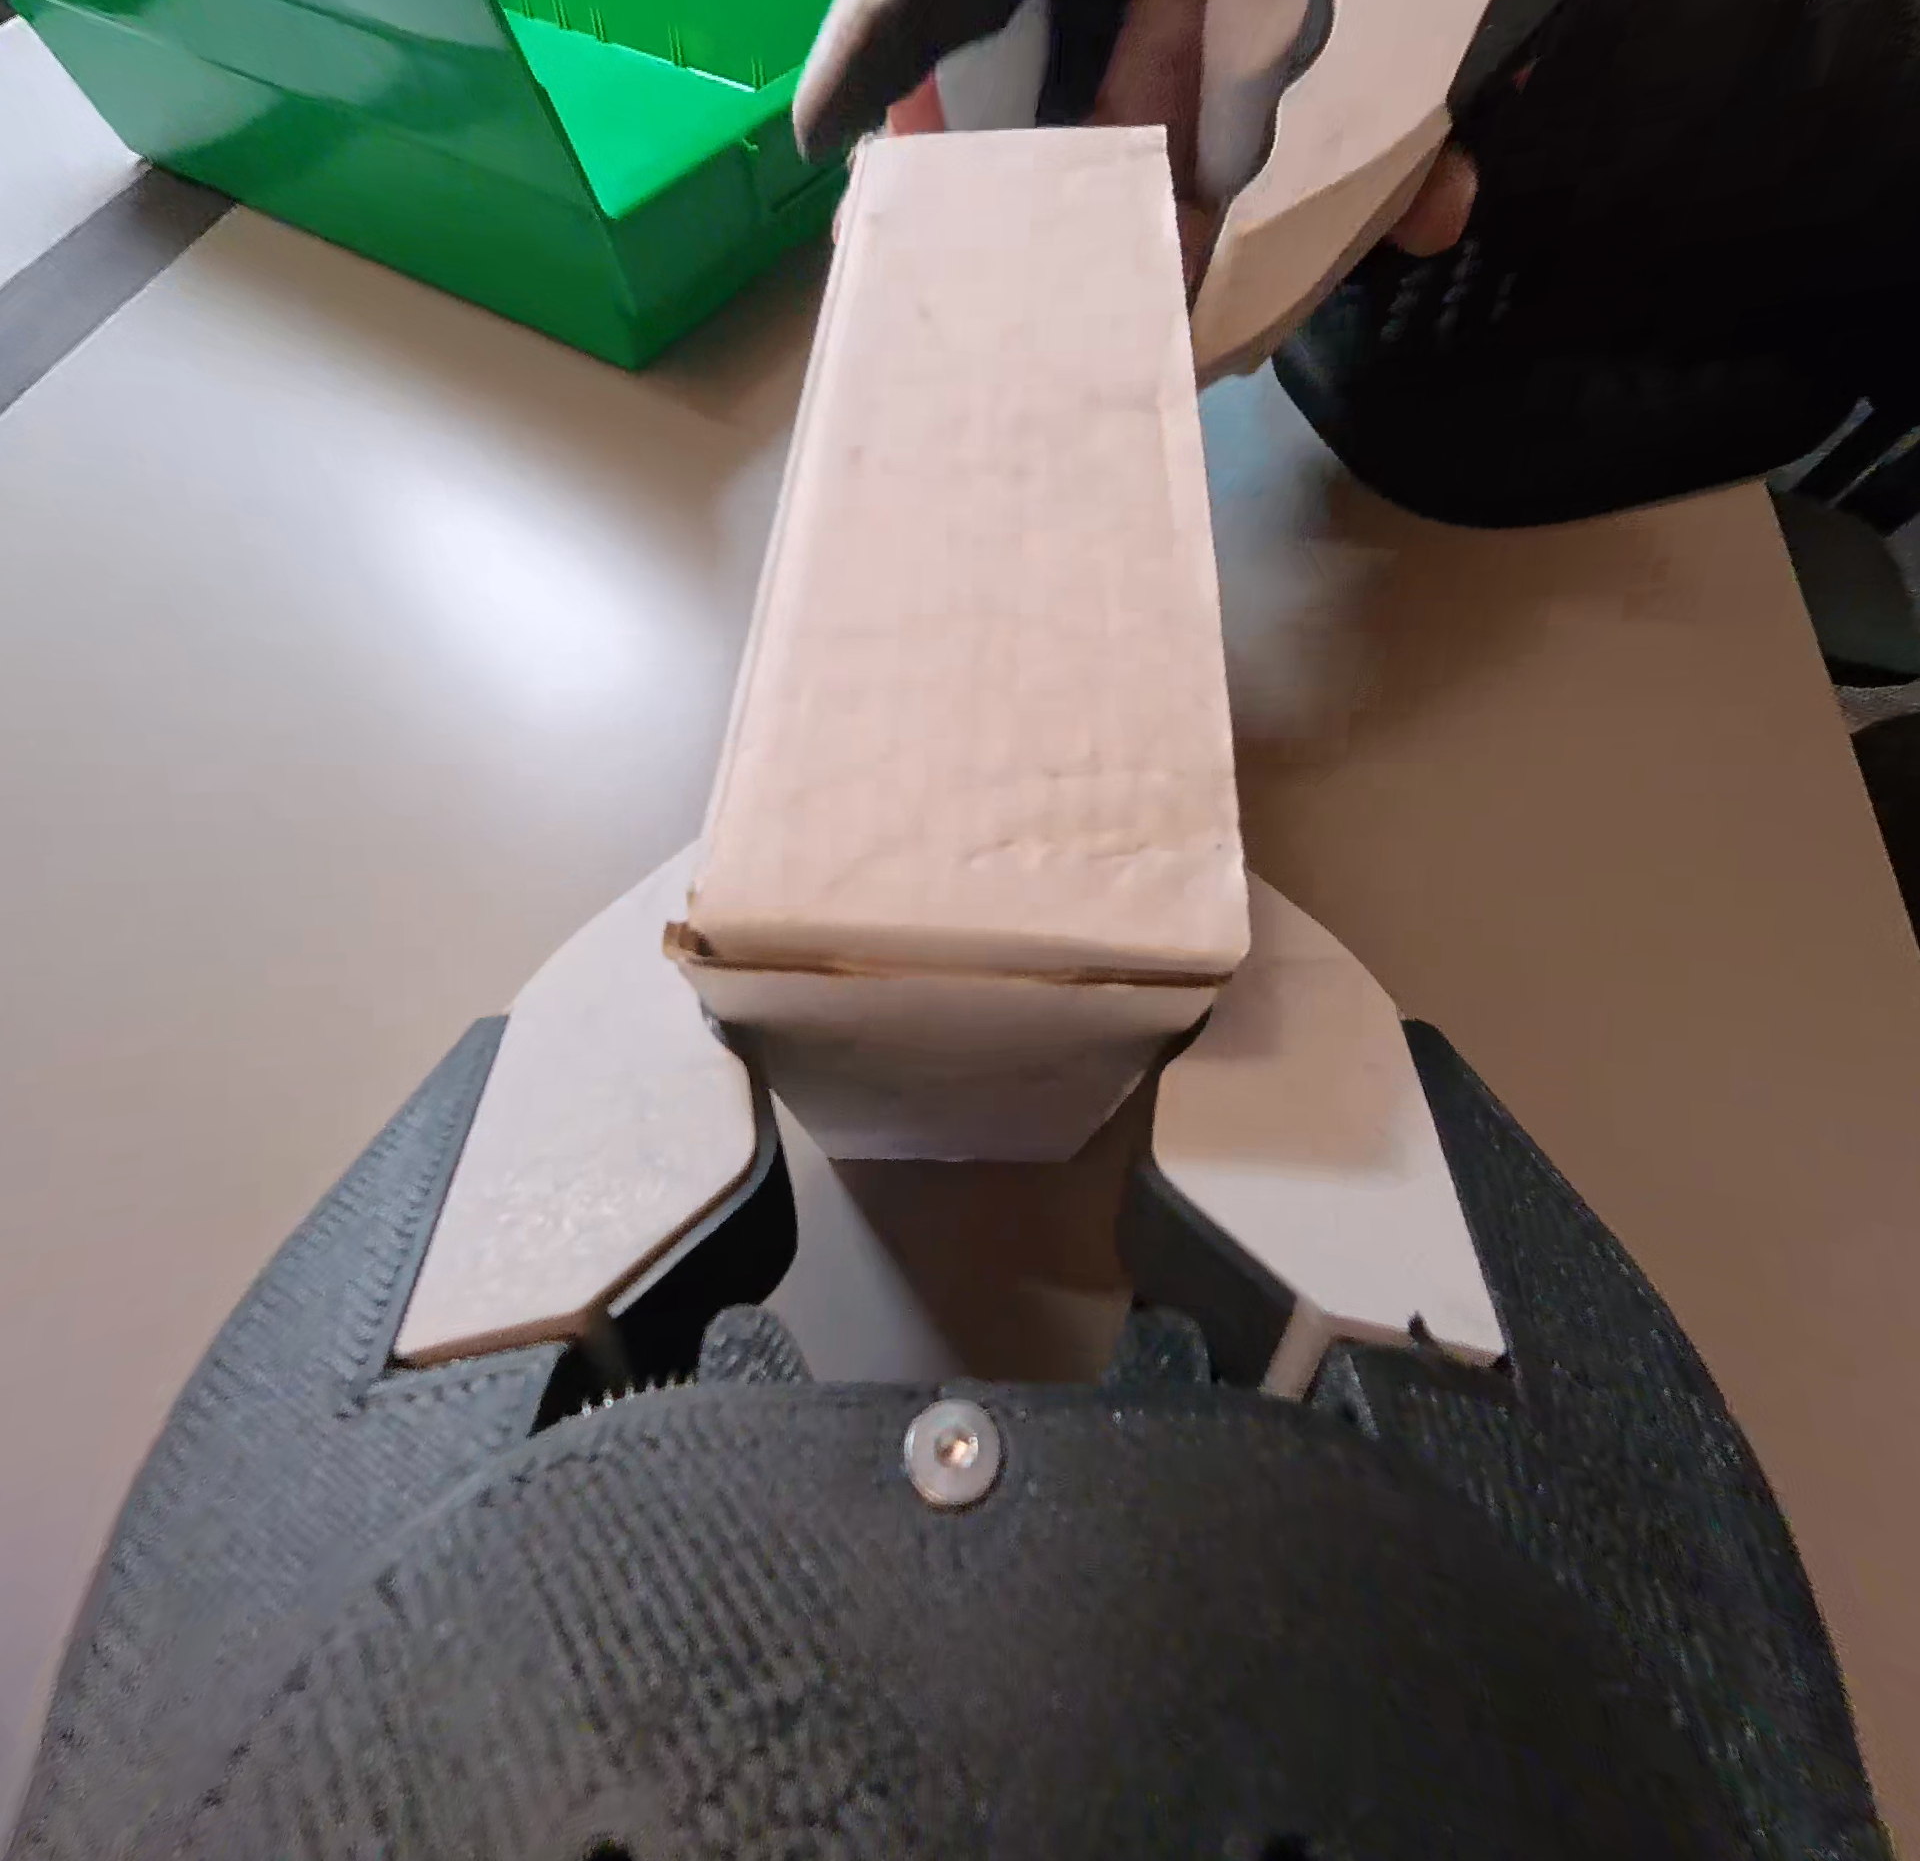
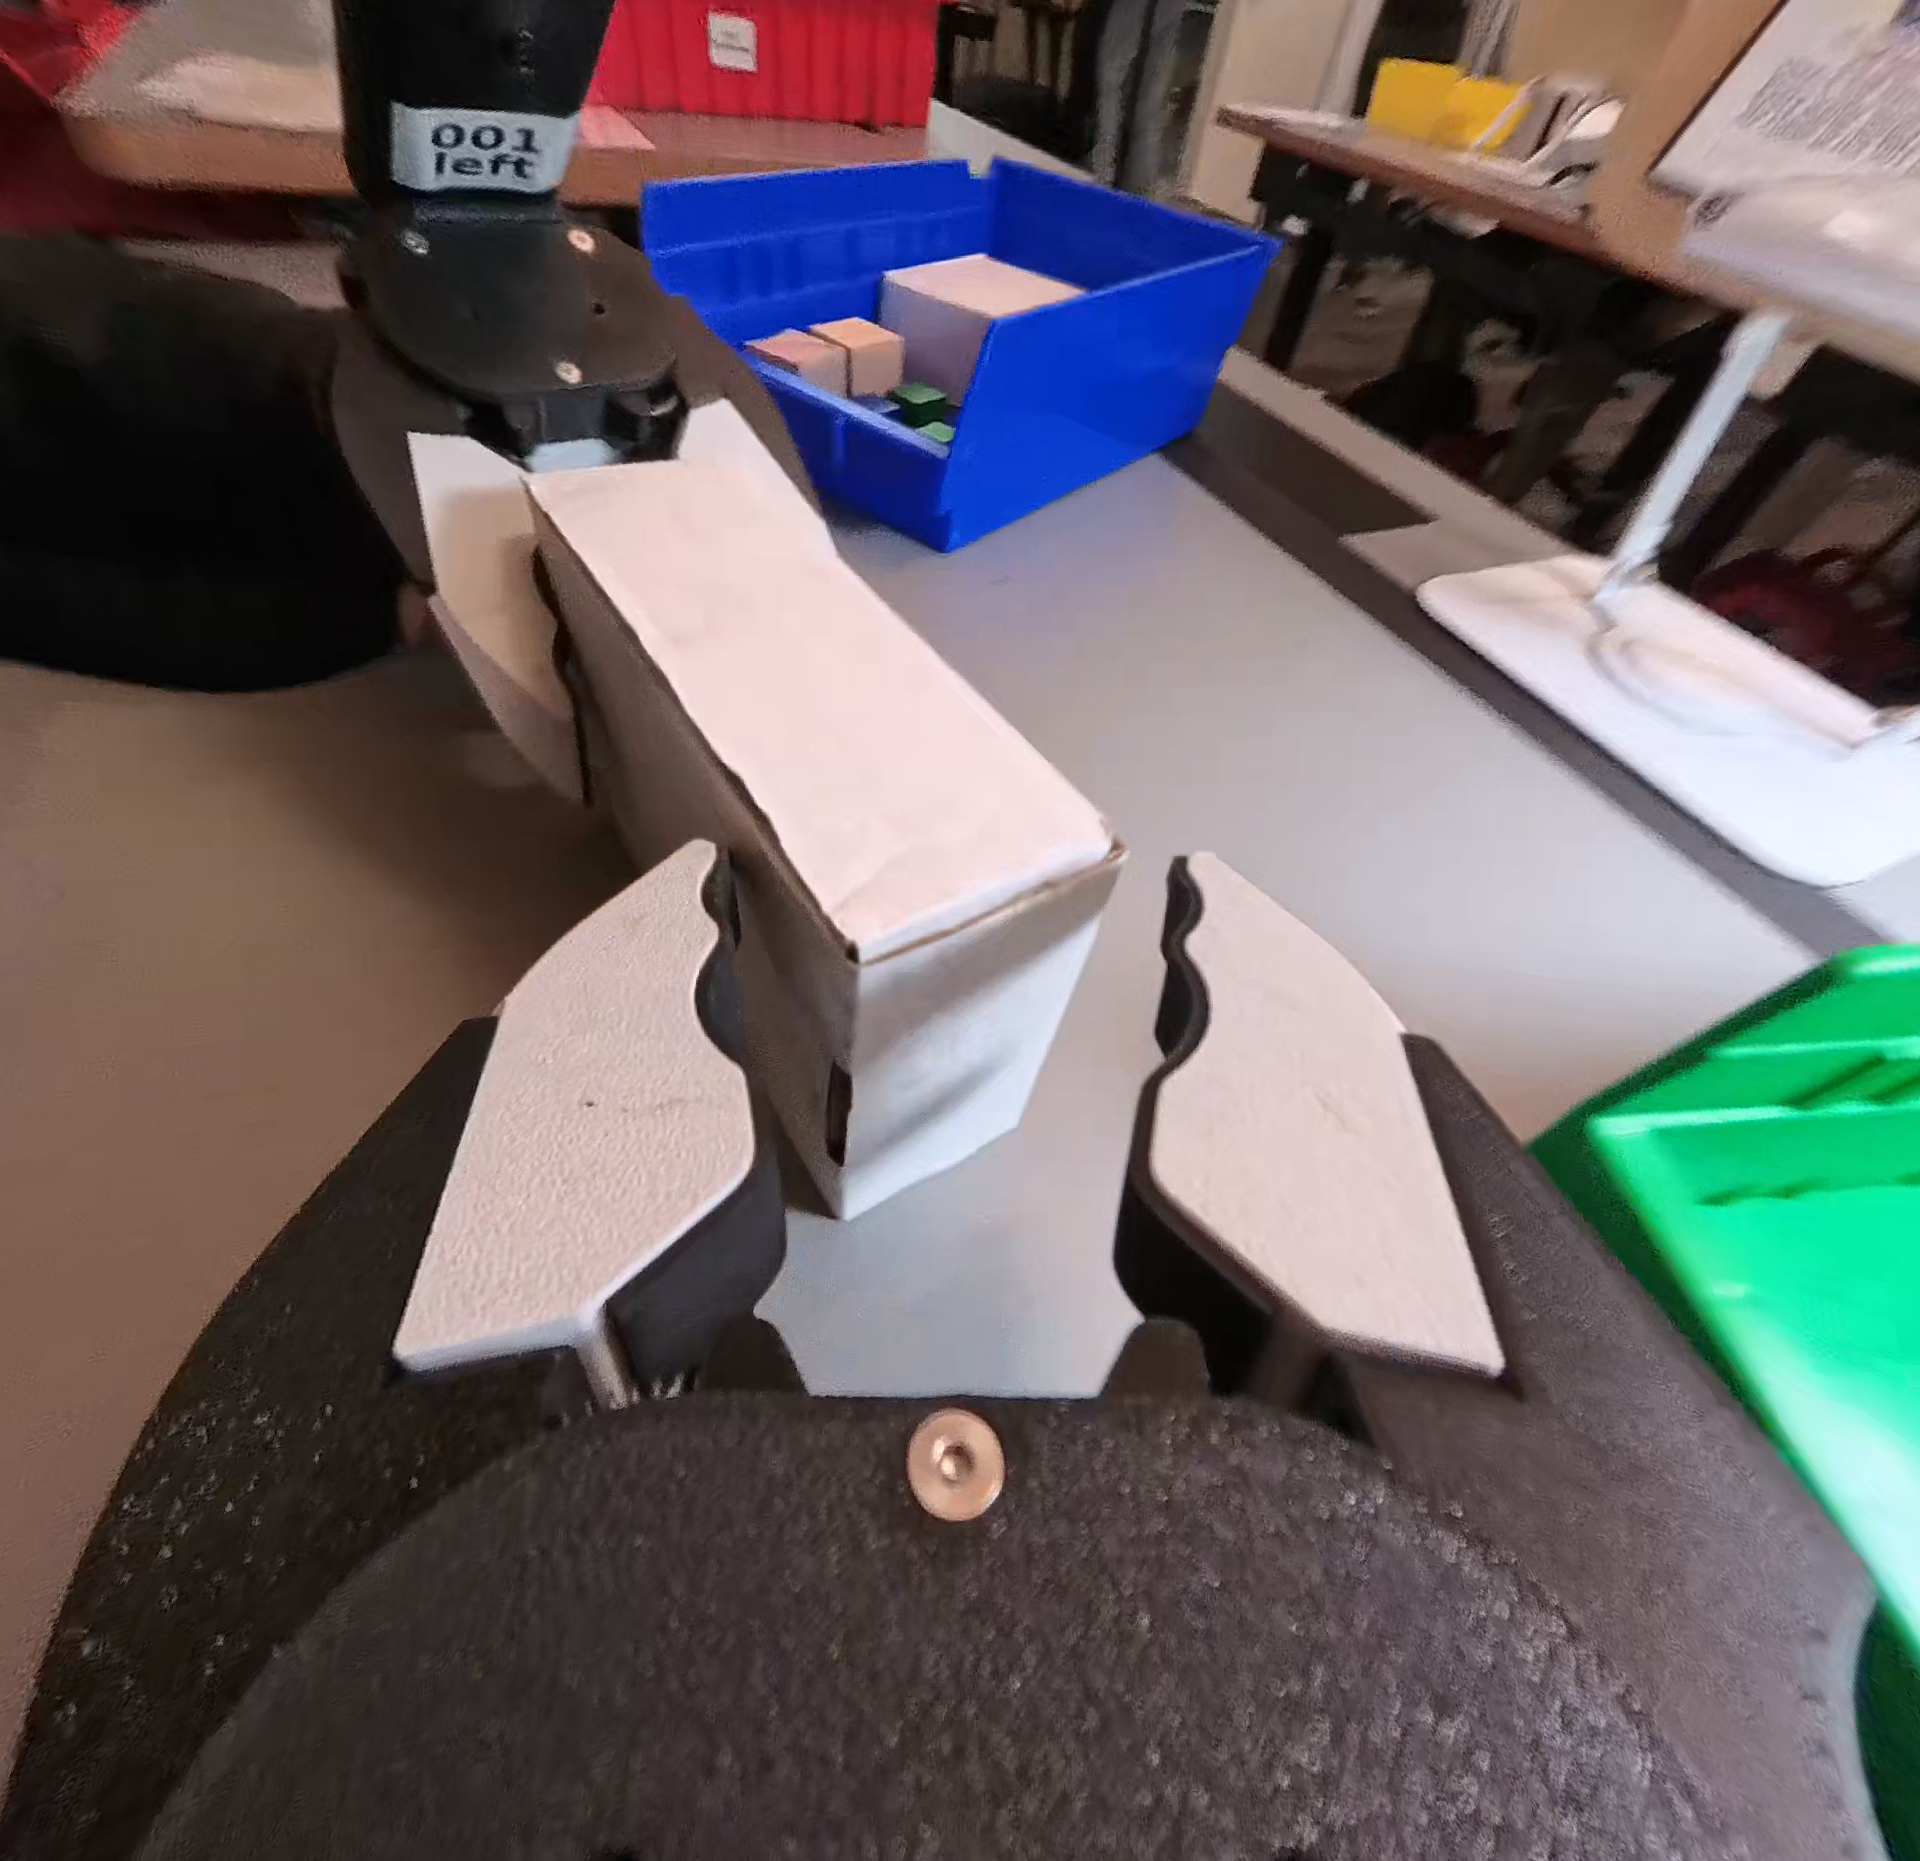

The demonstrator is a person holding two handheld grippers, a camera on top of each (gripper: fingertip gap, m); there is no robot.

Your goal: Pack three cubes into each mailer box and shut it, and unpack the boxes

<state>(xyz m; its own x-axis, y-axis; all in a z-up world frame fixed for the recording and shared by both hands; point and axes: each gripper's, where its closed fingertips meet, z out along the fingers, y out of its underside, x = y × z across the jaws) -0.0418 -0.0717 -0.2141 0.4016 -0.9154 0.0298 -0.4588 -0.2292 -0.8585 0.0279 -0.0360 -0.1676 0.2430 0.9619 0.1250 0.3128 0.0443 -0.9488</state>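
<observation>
A closed white mailer box (image 1: 987, 564) is clamped at its near end between the fingers of my left gripper (image 1: 966, 928), held above the table. In the right wrist view the same box (image 2: 831, 689) reaches from the left gripper (image 2: 582, 523) toward me. My right gripper (image 2: 945, 876) is open around the box's other end; its left finger (image 2: 623, 1032) is at the box's side and the right finger stands apart. The right gripper also shows in the left wrist view (image 1: 1195, 149) at the box's far end. A blue bin (image 2: 1091, 377) holds wooden cubes (image 2: 852, 357), small green cubes (image 2: 920, 403) and another white box (image 2: 966, 315).
A green bin (image 1: 416, 149) stands at the far left of the beige table (image 1: 312, 668); it is at the right edge in the right wrist view (image 2: 1766, 1240). A white lamp base (image 2: 1662, 689) sits on the right. A red bin (image 2: 769, 35) and other tables stand behind.
</observation>
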